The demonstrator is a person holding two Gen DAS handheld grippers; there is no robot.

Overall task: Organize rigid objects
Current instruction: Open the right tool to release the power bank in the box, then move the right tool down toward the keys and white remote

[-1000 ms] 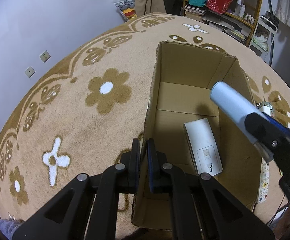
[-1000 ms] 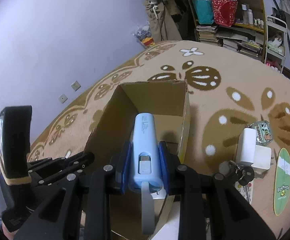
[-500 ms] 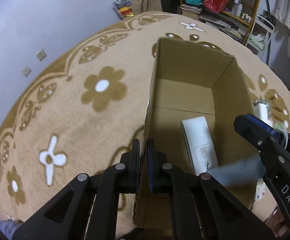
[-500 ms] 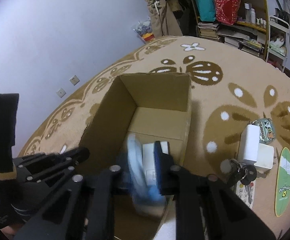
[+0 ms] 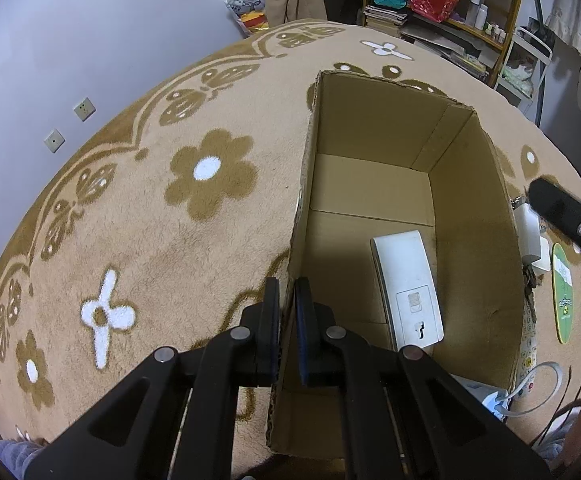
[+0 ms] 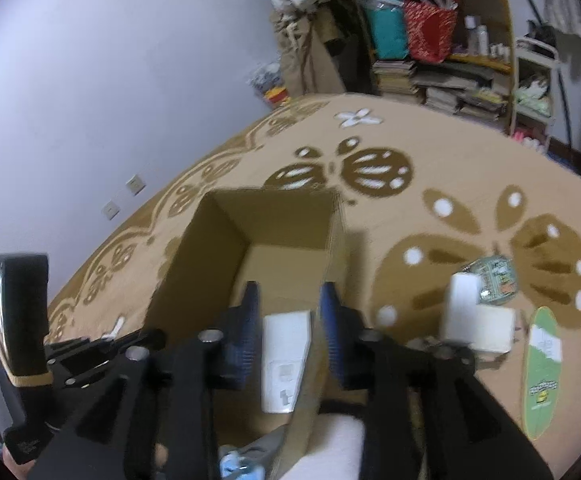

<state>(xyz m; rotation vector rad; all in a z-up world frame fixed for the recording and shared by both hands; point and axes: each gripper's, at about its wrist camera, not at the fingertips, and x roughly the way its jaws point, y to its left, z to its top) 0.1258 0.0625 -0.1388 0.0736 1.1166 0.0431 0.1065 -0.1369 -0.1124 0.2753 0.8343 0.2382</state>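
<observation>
An open cardboard box (image 5: 374, 128) stands on the patterned carpet. My left gripper (image 5: 287, 292) is shut on its left wall near the front corner. A flat white device (image 5: 408, 288) lies on the box floor. The light blue cylinder with a white loop (image 5: 494, 402) rests low at the box's near right end, also seen as the light blue cylinder (image 6: 234, 462) beneath my right gripper. My right gripper (image 6: 288, 308) hovers over the box's right wall with its jaws opening and nothing between them. One right finger (image 5: 566, 216) shows at the right edge of the left wrist view.
To the right of the box on the carpet lie two white charger blocks (image 6: 478, 316), a round patterned pouch (image 6: 490, 276), keys (image 6: 442, 350) and a green board-shaped item (image 6: 542, 368). A crowded shelf (image 6: 450, 40) stands at the back. The wall is on the left.
My right gripper let go of the light blue cylinder, which dropped to the box's near end. Its jaws then spread and it drew back to the right. The left grip stayed.
</observation>
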